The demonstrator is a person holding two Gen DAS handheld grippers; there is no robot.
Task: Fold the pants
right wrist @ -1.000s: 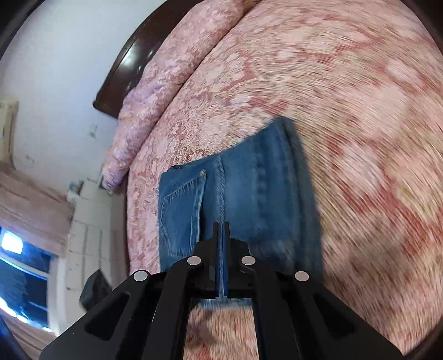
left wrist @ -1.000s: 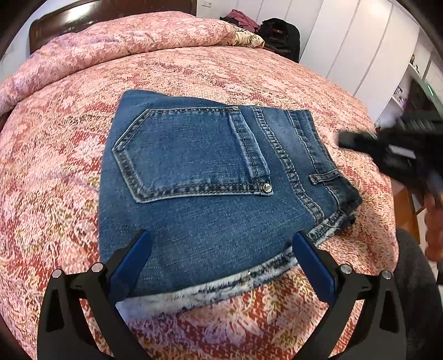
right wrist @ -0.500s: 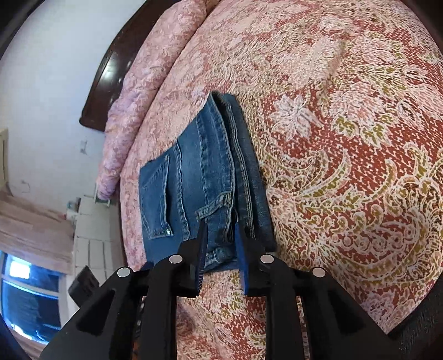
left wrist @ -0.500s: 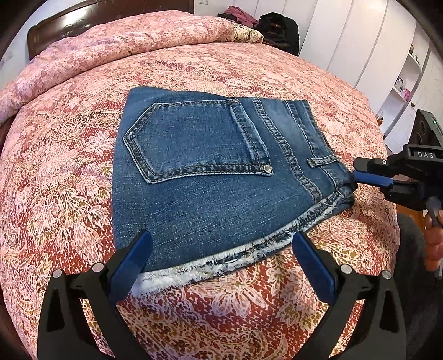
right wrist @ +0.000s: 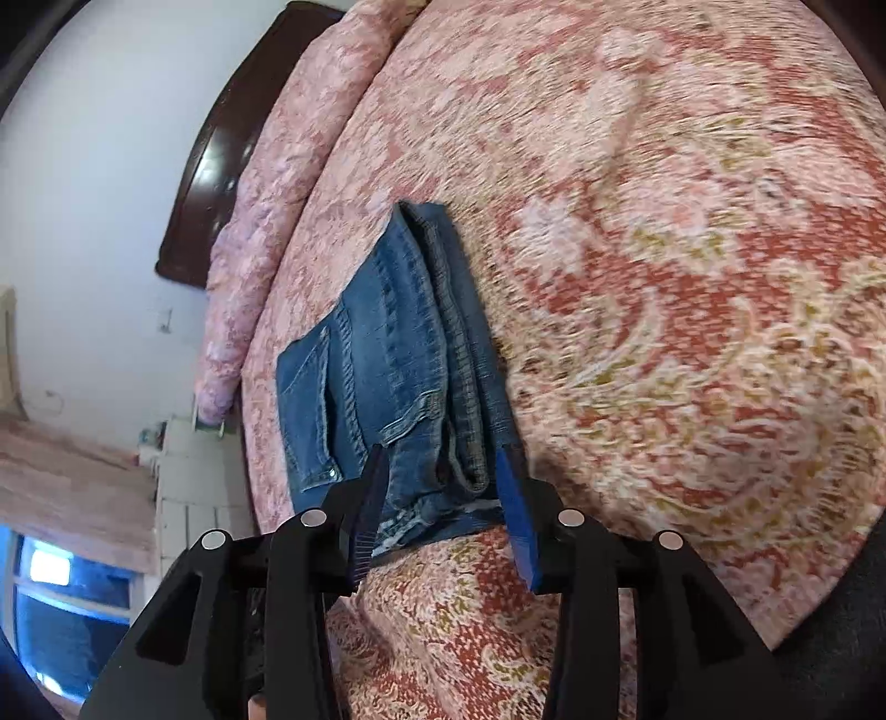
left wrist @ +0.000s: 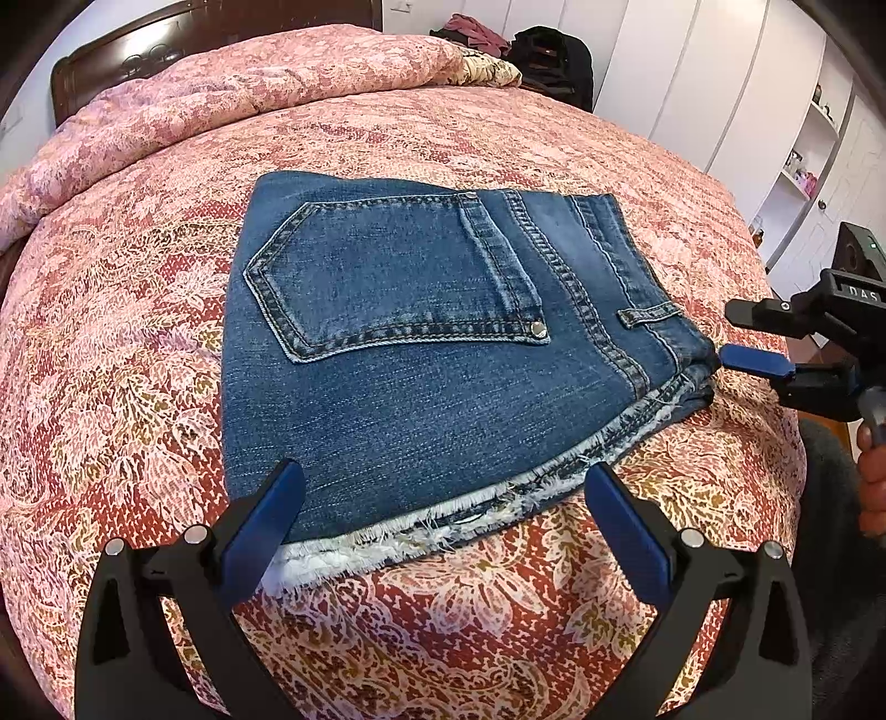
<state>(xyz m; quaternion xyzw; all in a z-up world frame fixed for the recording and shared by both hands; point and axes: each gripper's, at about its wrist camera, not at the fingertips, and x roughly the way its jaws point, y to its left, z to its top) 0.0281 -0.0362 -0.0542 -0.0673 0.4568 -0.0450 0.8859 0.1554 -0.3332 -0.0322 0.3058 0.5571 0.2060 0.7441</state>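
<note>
Blue denim pants [left wrist: 421, 343] lie folded into a compact stack on the bed, back pocket up, frayed hems along the near edge. My left gripper [left wrist: 443, 498] is open and empty, its fingers spread just above the near hem. My right gripper [left wrist: 736, 338] is open at the stack's right corner. In the right wrist view the pants [right wrist: 398, 365] show edge-on, and the right gripper [right wrist: 443, 493] straddles the thick corner of folded layers without pinching it.
A pink and red patterned bedspread [left wrist: 138, 332] covers the bed. A rolled pink duvet [left wrist: 221, 94] lies along the dark headboard [left wrist: 138, 50]. White wardrobes [left wrist: 692, 83] stand at the right, dark bags [left wrist: 548, 55] at the far corner.
The right gripper went from shut to open and moved in to straddle the right corner of the stack. The left gripper stayed open near the hem.
</note>
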